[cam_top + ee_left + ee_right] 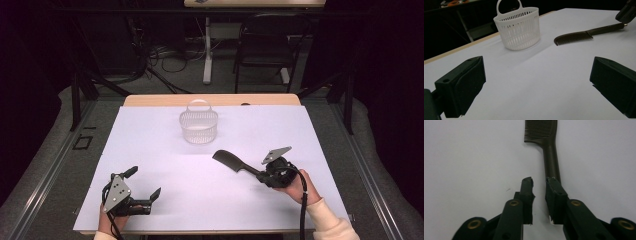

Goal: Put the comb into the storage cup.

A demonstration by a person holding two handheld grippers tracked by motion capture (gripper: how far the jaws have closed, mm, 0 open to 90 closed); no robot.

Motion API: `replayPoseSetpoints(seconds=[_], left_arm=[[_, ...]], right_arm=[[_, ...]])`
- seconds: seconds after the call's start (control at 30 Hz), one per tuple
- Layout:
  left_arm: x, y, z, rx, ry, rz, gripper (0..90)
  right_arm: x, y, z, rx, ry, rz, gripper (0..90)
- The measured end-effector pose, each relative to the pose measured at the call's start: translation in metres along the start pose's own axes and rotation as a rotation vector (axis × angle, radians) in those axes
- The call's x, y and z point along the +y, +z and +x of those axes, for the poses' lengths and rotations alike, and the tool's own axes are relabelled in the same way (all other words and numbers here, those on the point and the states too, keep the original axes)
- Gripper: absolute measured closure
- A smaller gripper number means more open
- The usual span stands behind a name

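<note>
Basket (pixel 199 126), upper centre of the high view: white, slatted with thin vertical openings. Comb (pixel 234 162): dark brown-black, fine teeth. Table cover (pixel 150 150): plain white; table edge (pixel 150 100) light wood. Both grippers' jaws black, with grey plates. Sleeve (pixel 330 220), lower right: cream.

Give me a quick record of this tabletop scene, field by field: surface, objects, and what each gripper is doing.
surface: white sheet over a wooden table
basket: white, slotted, upright, far centre
comb: dark, lying flat, handle toward the right gripper
left gripper: jaws wide apart, holding nothing
right gripper: jaws slightly apart at the comb's handle end; grasp not clear
</note>
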State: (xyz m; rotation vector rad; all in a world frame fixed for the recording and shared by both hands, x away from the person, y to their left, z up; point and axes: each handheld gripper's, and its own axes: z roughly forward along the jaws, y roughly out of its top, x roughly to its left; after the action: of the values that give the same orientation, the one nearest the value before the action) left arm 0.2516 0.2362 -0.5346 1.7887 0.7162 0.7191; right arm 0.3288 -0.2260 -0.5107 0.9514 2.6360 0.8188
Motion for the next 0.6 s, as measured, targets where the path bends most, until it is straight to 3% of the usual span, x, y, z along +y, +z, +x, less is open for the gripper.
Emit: replayPoseSetpoints(seconds=[0.23,0.6], left_arm=[[0.0005,0.0007,-0.0003,0.001,0.005,0.002,0.1],[0.0001,0.001,-0.0003,0.002,0.005,0.006,0.1]], right_arm=[[0.0022,-0.0104,-0.0014,-0.004,0.002,0.006,53.4],[0.0092,-0.0116,0.0023,-0.005,-0.019,0.021,17.2]])
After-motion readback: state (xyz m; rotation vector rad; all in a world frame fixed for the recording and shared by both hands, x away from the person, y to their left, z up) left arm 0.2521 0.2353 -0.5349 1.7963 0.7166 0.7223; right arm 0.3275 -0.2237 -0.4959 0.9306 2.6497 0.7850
